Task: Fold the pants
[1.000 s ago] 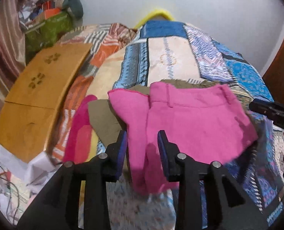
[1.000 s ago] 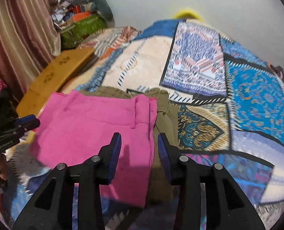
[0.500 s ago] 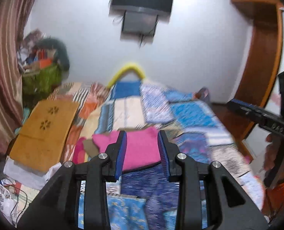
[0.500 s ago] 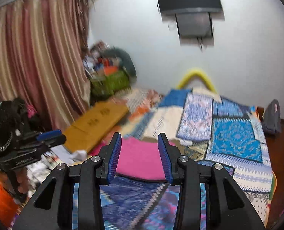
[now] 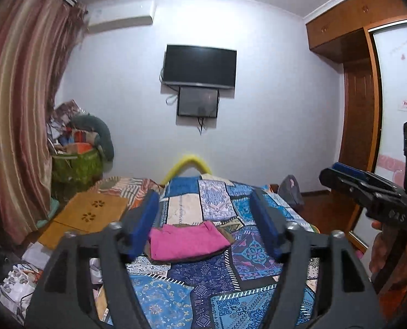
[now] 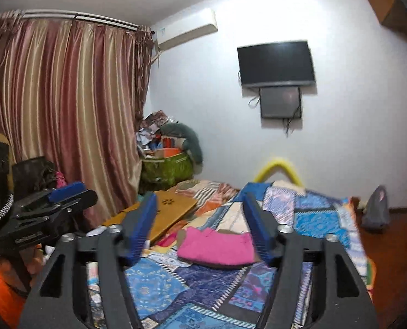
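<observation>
Left wrist view is showing my left hand-held gripper (image 5: 205,223) gaping wide, holding nothing, with the folded pink pants (image 5: 187,239) lying at 12 o'clock, long axis crosswise, on the bed (image 5: 231,282).

Dim indoor light with a cool violet cast in both views. Brightest on the white wall (image 6: 340,87) toward 12 o'clock, washed out near the top. Soft shadow under the television (image 5: 199,65). Strong fisheye bending: curtain (image 5: 17,115) bowed at 9 o'clock, black corners. Slight blur on the bedspread (image 6: 321,219) at 3 o'clock.
</observation>
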A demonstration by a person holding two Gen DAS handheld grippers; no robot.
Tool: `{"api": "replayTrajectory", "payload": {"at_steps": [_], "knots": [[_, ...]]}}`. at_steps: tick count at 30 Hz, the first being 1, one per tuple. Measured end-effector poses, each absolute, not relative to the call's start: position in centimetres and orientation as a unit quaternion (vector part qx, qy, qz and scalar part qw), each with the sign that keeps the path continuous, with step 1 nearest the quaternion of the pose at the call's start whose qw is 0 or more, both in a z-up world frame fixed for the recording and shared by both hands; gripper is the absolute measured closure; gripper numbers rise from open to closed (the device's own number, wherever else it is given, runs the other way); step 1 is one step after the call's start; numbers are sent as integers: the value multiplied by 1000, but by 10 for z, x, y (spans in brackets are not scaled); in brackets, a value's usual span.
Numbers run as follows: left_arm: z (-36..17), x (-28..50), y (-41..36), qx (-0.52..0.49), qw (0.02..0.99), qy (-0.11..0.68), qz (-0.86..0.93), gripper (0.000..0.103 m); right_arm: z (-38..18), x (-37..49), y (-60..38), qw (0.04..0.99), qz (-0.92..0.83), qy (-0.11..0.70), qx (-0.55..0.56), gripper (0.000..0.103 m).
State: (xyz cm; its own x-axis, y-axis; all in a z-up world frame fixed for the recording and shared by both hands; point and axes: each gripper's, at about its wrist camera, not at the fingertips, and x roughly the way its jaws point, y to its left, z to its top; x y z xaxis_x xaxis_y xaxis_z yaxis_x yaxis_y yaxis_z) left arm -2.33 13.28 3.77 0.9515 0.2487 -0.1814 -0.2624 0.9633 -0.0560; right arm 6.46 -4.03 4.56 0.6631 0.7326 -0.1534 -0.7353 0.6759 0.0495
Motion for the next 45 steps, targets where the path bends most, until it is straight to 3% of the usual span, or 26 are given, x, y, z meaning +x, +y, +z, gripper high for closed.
{"api": "replayTrajectory", "payload": {"at_steps": [3,5,8,45], "knots": [[36,-34,121,-19,986,80,143,21,43,57,-40,919,388,67,-1,2],[35,-37,118,-21,986,78,145,6,42,56,-41,921,385,68,8,0],[33,-43,118,-28,986,72,150,0,40,58,-42,926,371,67,9,0],[8,-23,128,-30,982,100,158,0,22,44,-51,935,346,82,-4,0]]}}
